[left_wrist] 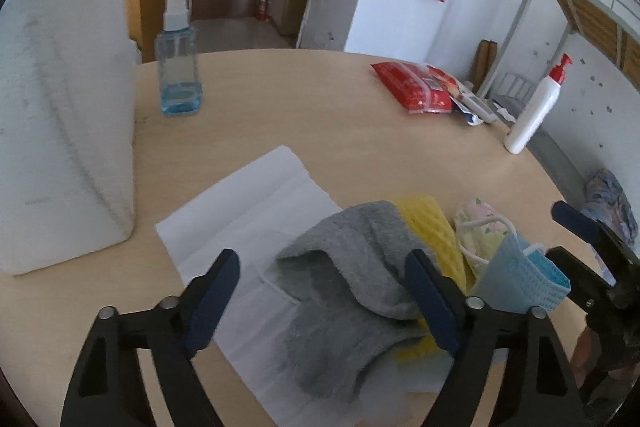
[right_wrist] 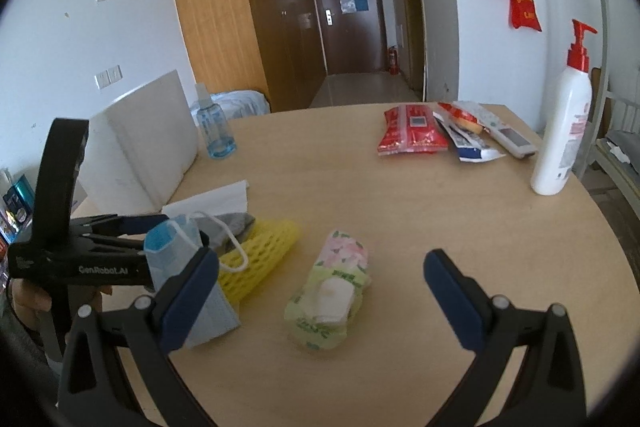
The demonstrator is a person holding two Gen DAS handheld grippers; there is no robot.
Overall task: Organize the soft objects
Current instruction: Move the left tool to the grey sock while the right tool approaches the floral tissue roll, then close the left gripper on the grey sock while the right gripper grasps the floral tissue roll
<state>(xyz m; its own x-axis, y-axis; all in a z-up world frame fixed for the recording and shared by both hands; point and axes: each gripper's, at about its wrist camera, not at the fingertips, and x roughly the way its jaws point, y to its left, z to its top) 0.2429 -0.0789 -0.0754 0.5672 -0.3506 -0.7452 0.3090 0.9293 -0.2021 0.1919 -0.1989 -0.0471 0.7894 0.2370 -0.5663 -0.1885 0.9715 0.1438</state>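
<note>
The left gripper [left_wrist: 324,299] hung with jaws apart either side of the grey cloth [left_wrist: 352,291] — pads not pressing it, cloth lying on white paper [left_wrist: 256,203]. The right gripper [right_wrist: 320,303] stood wide over the floral tissue pack [right_wrist: 332,287] — holding nothing, beside the blue mask [right_wrist: 176,247].

A plain grey knitted sock [left_wrist: 352,291] is seen over a white creased paper sheet [left_wrist: 248,211]. A yellow foam net sleeve [right_wrist: 260,259] shows an open lattice pattern. Pink flowers on pale green are printed on a soft tissue packet [right_wrist: 332,287]. A light blue pleated face mask [left_wrist: 520,279] carries white ear loops.
</note>
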